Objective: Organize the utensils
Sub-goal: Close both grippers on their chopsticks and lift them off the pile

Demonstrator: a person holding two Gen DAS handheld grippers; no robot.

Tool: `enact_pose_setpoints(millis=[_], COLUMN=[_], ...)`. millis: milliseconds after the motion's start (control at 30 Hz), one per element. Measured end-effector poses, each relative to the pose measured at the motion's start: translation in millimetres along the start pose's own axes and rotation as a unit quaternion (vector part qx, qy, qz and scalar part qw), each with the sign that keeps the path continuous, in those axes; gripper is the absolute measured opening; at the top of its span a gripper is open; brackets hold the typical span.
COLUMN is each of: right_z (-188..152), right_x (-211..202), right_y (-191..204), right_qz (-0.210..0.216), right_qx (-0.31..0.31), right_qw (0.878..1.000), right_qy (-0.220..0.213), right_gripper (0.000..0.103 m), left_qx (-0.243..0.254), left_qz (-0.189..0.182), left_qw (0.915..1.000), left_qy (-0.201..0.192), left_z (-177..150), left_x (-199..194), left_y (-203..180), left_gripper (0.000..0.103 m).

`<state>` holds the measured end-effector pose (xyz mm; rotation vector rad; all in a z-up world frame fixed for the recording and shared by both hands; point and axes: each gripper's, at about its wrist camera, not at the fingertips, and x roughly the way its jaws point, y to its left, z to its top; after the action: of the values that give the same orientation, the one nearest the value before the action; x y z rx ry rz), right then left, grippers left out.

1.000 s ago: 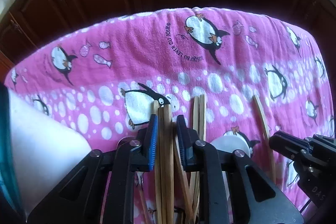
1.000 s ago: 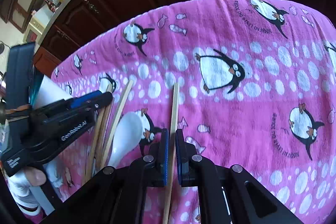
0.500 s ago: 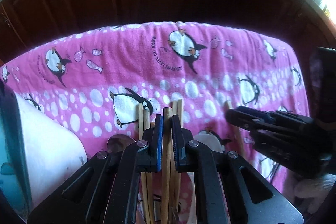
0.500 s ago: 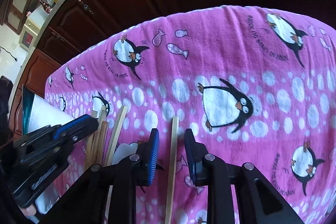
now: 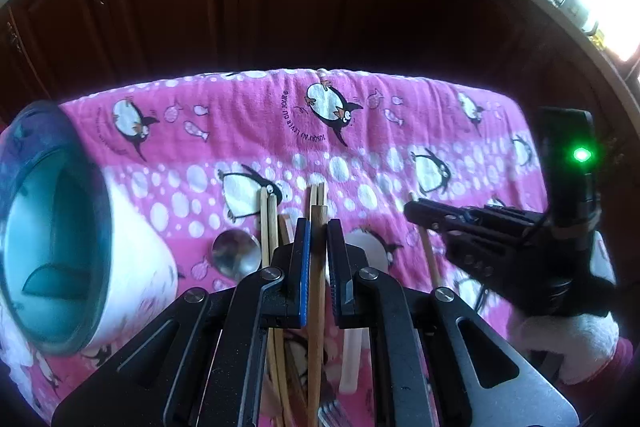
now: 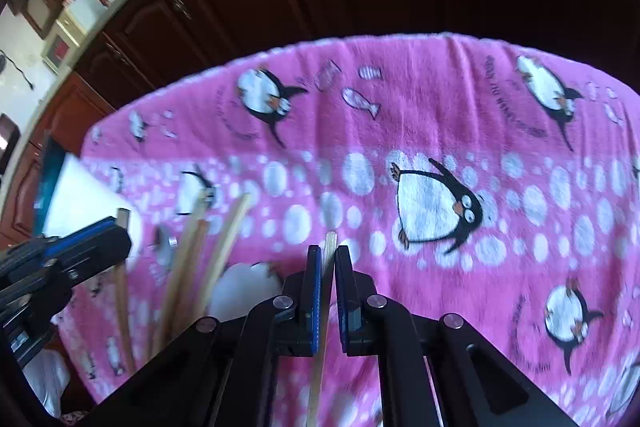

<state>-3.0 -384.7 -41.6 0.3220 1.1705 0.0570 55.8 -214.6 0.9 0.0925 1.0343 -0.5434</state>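
We work over the pink penguin blanket [image 5: 240, 115], which fills both views; at nine o'clock in the left view stands the white cup with a teal inside [image 5: 60, 259], now showing its open mouth where a second ago only its white wall showed, so we judge our left hand has risen and tipped toward it; the loose utensils lie at six o'clock, a metal spoon [image 5: 235, 254], a white spoon [image 5: 366, 247] and several wooden chopsticks [image 5: 267, 223] side by side on the blanket; our left gripper [image 5: 318, 255] is clamped on a brown chopstick [image 5: 318, 291], having closed from a wider gap a second ago; our right gripper [image 6: 329, 291], at three o'clock in the left view, is pinched on a pale chopstick [image 6: 322, 355], having let go half a second ago and gripped again; each hand now carries one stick, so we judge the pair ready to go toward the cup.
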Motion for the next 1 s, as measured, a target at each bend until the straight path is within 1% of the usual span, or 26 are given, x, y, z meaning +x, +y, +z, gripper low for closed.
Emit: enact_pose_setpoints(millis=[167,300,500,567,633,733,833,1000], right_z=[-11,-18,-35,-42,-45,-49,-54,-54], right_x=[-39,-65,-101,-112,-123,-137,-156,-176], right_y=[9,19,46,54,55,69,79,93], right_qz=[0.028,0.052,0.062,0.058,0.060,0.065,0.072,0.071], right_qx=[-0.004,-0.011,-0.035,-0.041,-0.048,-0.060,-0.071,-0.090], right_qw=[0.999,0.997,0.994,0.993,0.992,0.990,0.987,0.982], right_qy=[-0.039,-0.056,-0.083,-0.090,-0.096,-0.108,-0.127,-0.148], right_gripper=[0.005,0.005,0.005,0.005,0.005,0.005,0.005,0.005], left_qx=[-0.006,-0.009,-0.010,-0.013,-0.014,-0.015,-0.015,-0.013], left_qz=[-0.013,-0.024,-0.034,-0.038,-0.041,-0.049,-0.053,-0.055], left_qw=[0.9997,0.9990,0.9975,0.9968,0.9961,0.9950,0.9941,0.9918], left_qy=[-0.019,-0.037,-0.061,-0.070,-0.077,-0.086,-0.094,-0.114], left_z=[-15,-25,-41,-47,-53,-62,-67,-73], left_x=[-30,-59,-92,-105,-116,-136,-150,-176], left_y=[2,4,11,14,17,21,23,27], left_gripper=[0.007,0.007,0.007,0.007,0.007,0.007,0.007,0.007])
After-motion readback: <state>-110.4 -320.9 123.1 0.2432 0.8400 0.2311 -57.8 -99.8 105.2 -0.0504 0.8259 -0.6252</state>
